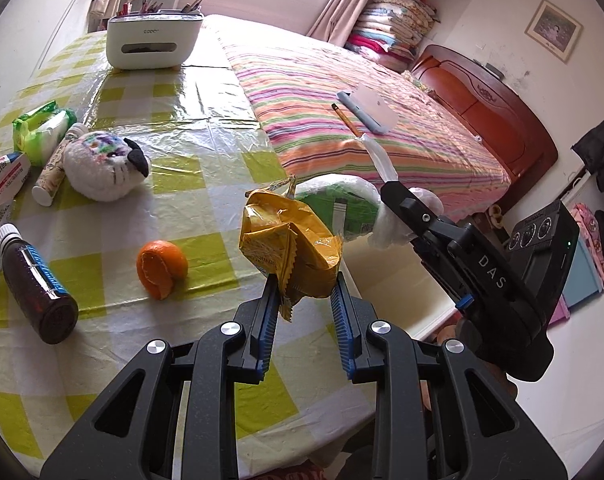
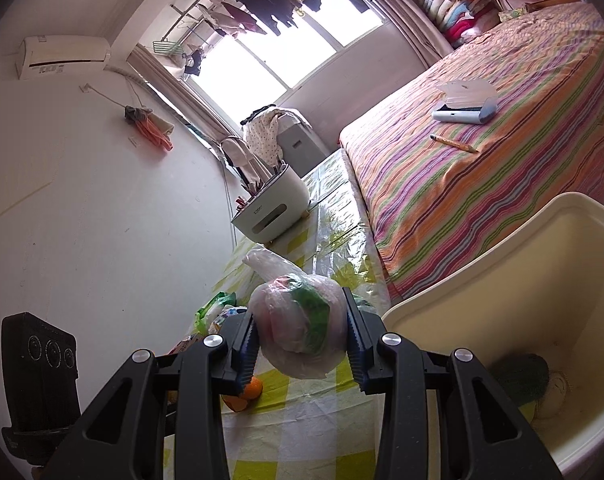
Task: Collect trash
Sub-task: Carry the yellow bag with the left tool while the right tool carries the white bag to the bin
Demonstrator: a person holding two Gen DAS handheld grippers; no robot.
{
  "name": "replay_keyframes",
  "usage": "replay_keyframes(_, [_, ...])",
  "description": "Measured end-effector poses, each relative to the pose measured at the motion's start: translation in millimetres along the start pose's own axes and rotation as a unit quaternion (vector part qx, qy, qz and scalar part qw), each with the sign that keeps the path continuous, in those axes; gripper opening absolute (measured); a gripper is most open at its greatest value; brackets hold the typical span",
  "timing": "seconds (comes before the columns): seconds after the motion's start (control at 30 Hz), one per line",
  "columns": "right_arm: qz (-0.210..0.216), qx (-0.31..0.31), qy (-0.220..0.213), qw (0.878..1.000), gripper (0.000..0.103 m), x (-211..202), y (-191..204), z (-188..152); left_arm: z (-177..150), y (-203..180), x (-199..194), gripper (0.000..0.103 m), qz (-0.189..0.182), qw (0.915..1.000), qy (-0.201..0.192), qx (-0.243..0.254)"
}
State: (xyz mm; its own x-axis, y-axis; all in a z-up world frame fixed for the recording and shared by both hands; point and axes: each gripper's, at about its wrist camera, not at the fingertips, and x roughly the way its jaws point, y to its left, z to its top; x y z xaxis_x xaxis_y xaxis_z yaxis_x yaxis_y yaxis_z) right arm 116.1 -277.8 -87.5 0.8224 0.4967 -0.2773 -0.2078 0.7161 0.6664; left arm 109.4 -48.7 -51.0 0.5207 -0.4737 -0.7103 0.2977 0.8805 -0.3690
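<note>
Left gripper (image 1: 304,290) clamped on crumpled yellow snack wrapper (image 1: 290,248), right gripper (image 2: 302,344) squeezing knotted plastic bag (image 2: 298,328); both lifted clear of table (image 1: 206,168), likely headed for cream bin (image 2: 482,304)

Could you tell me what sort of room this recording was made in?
Most likely a lived-in bedroom at home: a bed with a striped cover stands beside the checked table, folded quilts are stacked by the window, and laundry hangs above it.

Sunlit window (image 2: 262,68), striped bed (image 1: 362,120), white walls (image 2: 82,200)
</note>
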Motion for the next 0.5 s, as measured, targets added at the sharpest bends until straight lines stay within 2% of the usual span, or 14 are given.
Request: replay_keyframes(0.5, [-0.055,0.017,-0.049,0.997,0.036,-30,-31,13,3,-39,23,0.026,-0.019,0.9993,0.014,0.03])
